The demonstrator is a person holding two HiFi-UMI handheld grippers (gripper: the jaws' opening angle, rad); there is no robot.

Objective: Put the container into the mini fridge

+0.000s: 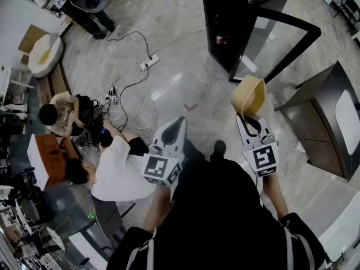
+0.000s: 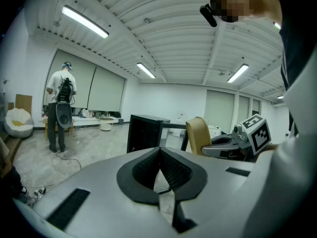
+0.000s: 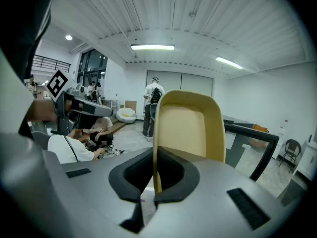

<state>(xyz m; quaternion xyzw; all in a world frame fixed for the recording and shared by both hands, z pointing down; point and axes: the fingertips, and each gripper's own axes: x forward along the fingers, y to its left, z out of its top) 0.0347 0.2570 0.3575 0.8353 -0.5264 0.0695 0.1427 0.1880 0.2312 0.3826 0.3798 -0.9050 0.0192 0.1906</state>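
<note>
A tan plastic container [image 1: 248, 94] hangs in the air in the head view, and my right gripper [image 1: 246, 118] is shut on its wall. The right gripper view shows that thin wall pinched between the black pads, with the container [image 3: 188, 128] rising upright beyond the right gripper [image 3: 156, 182]. The black mini fridge [image 1: 230, 16] stands on the floor ahead, its glass door [image 1: 278, 44] swung open to the right. My left gripper [image 1: 175, 127] is held level to the left of the container, shut and empty. From the left gripper [image 2: 159, 170] I see the fridge [image 2: 143, 131] and the container [image 2: 198, 135].
Two people [image 1: 115, 170] sit on the floor at the left beside cables and a power strip [image 1: 149, 62]. A dark table [image 1: 323, 122] stands to the right of the fridge door. Another person [image 1: 84, 1] stands at the far left, near a cream beanbag [image 1: 45, 52].
</note>
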